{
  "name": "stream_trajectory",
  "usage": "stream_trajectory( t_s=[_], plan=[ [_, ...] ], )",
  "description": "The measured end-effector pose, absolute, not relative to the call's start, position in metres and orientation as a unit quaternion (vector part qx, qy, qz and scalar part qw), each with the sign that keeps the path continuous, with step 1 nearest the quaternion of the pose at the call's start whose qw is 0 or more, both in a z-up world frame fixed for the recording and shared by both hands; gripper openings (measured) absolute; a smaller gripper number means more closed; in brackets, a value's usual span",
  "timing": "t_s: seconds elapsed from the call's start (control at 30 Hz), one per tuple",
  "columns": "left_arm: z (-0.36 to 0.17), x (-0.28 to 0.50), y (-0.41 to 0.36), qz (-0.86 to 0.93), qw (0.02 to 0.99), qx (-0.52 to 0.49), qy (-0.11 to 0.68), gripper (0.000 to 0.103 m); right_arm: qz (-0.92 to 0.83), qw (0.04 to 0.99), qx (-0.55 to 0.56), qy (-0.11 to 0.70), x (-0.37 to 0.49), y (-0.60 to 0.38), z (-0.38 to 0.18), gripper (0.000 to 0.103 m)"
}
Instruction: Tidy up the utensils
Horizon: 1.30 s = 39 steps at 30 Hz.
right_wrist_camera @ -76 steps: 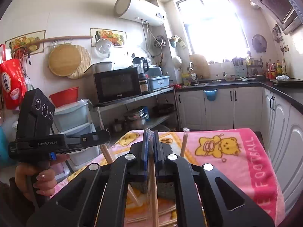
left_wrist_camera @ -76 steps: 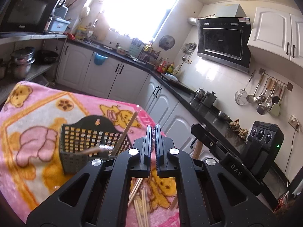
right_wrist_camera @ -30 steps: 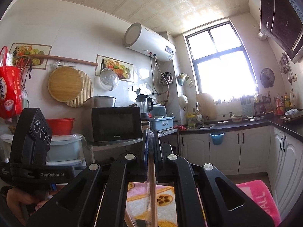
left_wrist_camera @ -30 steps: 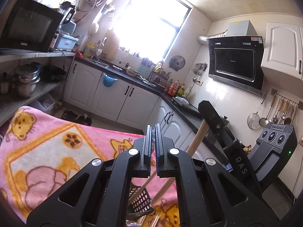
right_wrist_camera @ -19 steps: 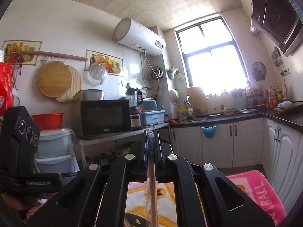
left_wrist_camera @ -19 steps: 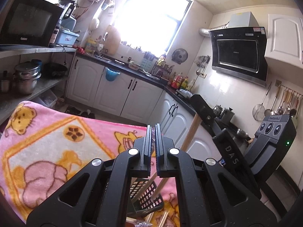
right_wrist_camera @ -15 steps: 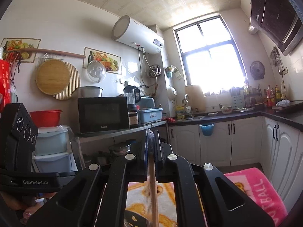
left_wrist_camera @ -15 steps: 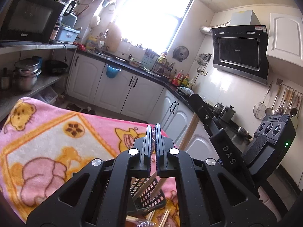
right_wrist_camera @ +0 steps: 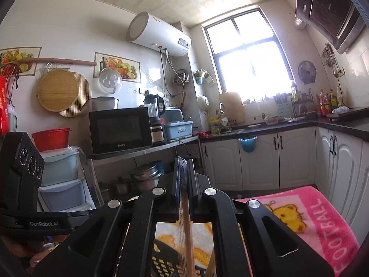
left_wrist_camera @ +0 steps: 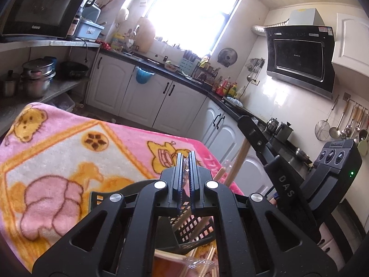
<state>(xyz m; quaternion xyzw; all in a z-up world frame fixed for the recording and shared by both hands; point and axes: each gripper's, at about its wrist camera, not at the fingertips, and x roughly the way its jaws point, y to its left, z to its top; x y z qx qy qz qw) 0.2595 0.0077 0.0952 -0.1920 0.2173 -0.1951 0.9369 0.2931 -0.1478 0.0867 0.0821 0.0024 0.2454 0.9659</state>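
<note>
From the left wrist camera, the left gripper [left_wrist_camera: 185, 161] is clenched with nothing visibly between its pads, hovering over the black plastic lattice utensil basket [left_wrist_camera: 193, 227], which sits on the pink cartoon-print blanket [left_wrist_camera: 69, 152] covering the tabletop. The right gripper [left_wrist_camera: 248, 128] comes in from the right side of this view, grasping a pale wooden chopstick [left_wrist_camera: 238, 161] whose lower end angles down into the basket beside another stick already there; loose chopsticks [left_wrist_camera: 207, 263] lie on the blanket just in front of the basket. From the right wrist camera, the right gripper is clamped on that chopstick [right_wrist_camera: 184, 228], which runs down between the fingers towards the basket's slotted wall [right_wrist_camera: 161, 260]. The step in hand looks like dropping this stick in: best to keep it steep, lower until the tip is well inside the rim, then release, or it may tip out or nudge the light basket.
</note>
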Motion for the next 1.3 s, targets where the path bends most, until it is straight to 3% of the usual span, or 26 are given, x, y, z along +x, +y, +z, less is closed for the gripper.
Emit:
stream_trajectory(
  t_s=[0.33,0.47,0.57,0.63,0.87,1.0,1.2,1.3],
  plan=[
    [0.093,0.251,0.012,-0.191,0.936,-0.194,0.224,0.002,0.243,0.965,0.088,0.046,0.278,-0.159,0.072,0.033],
    [0.092,0.245,0.016,-0.186,0.935,-0.194,0.23,0.022,0.242,0.964,0.089,0.067,0.268,-0.165,0.07,0.043],
    [0.093,0.24,0.018,-0.185,0.936,-0.19,0.231,0.022,0.24,0.964,0.083,0.081,0.259,-0.168,0.068,0.051],
    [0.093,0.236,0.021,-0.186,0.936,-0.192,0.231,0.03,0.238,0.964,0.08,0.088,0.251,-0.171,0.066,0.059],
    [0.093,0.222,0.027,-0.174,0.94,-0.186,0.227,0.053,0.226,0.964,0.069,0.12,0.235,-0.174,0.062,0.068],
    [0.094,0.214,0.029,-0.169,0.941,-0.183,0.229,0.073,0.221,0.963,0.069,0.135,0.229,-0.177,0.059,0.074],
    [0.094,0.202,0.031,-0.163,0.943,-0.18,0.228,0.09,0.215,0.963,0.068,0.149,0.221,-0.176,0.058,0.082],
    [0.09,0.196,0.035,-0.163,0.942,-0.181,0.231,0.092,0.215,0.962,0.067,0.153,0.216,-0.178,0.057,0.084]
  ],
)
